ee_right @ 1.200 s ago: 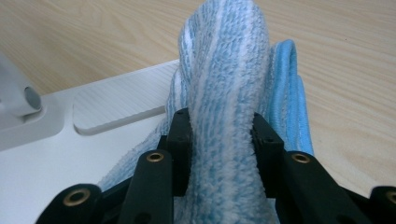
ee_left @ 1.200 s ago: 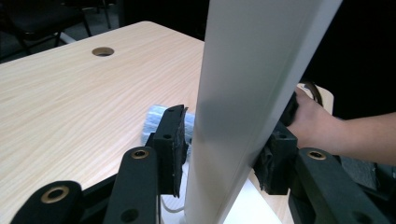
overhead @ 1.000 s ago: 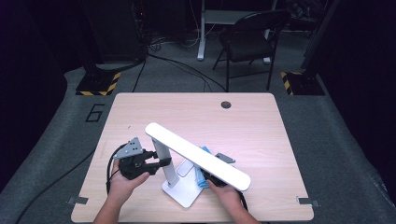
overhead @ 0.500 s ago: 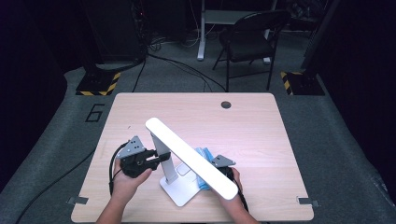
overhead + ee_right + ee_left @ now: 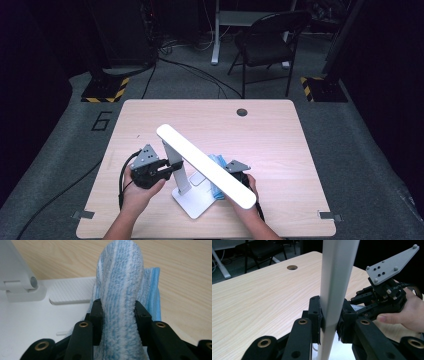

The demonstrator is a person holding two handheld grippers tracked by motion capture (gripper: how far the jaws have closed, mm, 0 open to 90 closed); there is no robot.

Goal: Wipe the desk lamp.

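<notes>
A: Left gripper?
B: Fingers have just been closing and now pinch the lamp's upright post, one pad on each side. The post stands between them in the left gripper view.

A: Lamp position?
B: White desk lamp stands on the counter, near the edge closest to the person. Its base is flat on the wood. The long light bar is tilted, running from above the post down toward the person's right hand.

A: Right gripper?
B: Fingers are clamped on a blue-and-white striped cloth, bunched up between the pads. The cloth is at the lamp base, on the side away from the post's hinge; part hangs over the white base, part over bare counter.

A: In the high view?
B: Right gripper sits just beside the lamp base, partly under the low end of the light bar. The cloth peeks out beside the bar.

A: Hands?
B: Each hand wraps its own gripper, one either side of the lamp.
</notes>
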